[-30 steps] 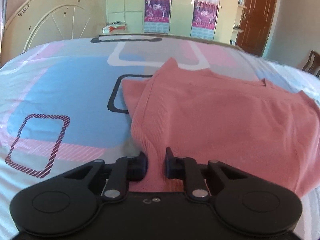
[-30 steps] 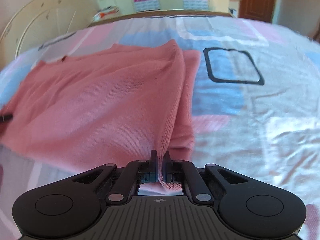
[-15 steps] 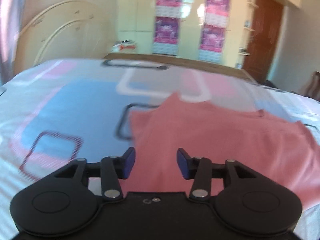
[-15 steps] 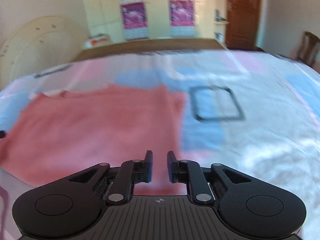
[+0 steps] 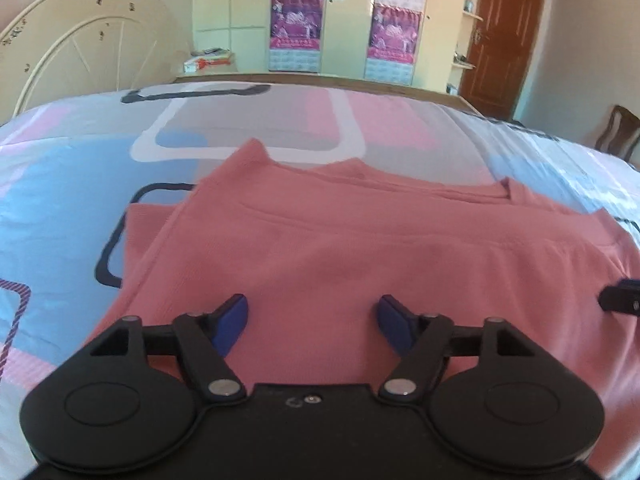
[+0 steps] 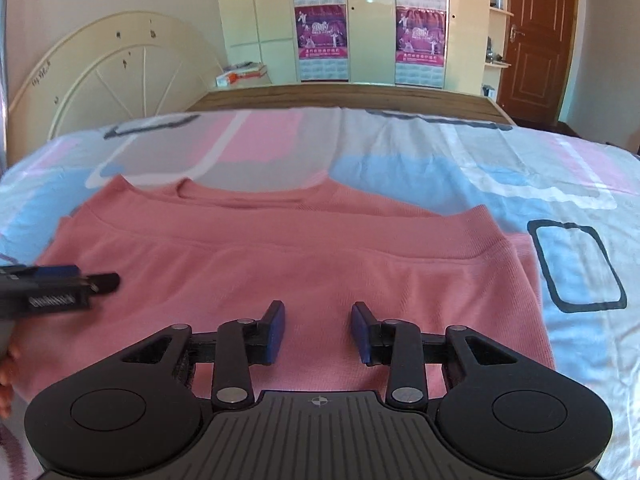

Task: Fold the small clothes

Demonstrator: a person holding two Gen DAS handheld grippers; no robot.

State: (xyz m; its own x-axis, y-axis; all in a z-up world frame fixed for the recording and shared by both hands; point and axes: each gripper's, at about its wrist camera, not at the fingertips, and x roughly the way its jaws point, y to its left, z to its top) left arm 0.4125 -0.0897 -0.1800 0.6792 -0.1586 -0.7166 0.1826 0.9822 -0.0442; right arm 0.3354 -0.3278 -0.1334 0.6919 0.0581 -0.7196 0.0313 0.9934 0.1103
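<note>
A pink knit garment [image 5: 340, 248] lies folded on the patterned bedspread [image 5: 60, 208], its ribbed hem laid up across the body. My left gripper [image 5: 312, 314] hovers over its near left part, jaws opening, nothing between the blue pads. In the right wrist view the same garment [image 6: 304, 264] fills the middle. My right gripper [image 6: 318, 322] hangs over its near edge, jaws also opening and empty. The left gripper's finger [image 6: 96, 282] shows at the left edge of that view, and the right gripper's tip [image 5: 622, 300] at the right edge of the left wrist view.
The bedspread [image 6: 500, 168] carries pink, blue and white blocks with dark outlined squares. A wooden footboard [image 6: 344, 98] runs along the far edge. A cream headboard [image 6: 116, 76] leans at the left, a brown door [image 6: 540, 36] and a chair [image 5: 618, 132] stand at the right.
Both grippers let go of the pink fabric they were pinching and opened. Both drew back and swung toward the garment's middle, which now lies flat with its hem folded up.
</note>
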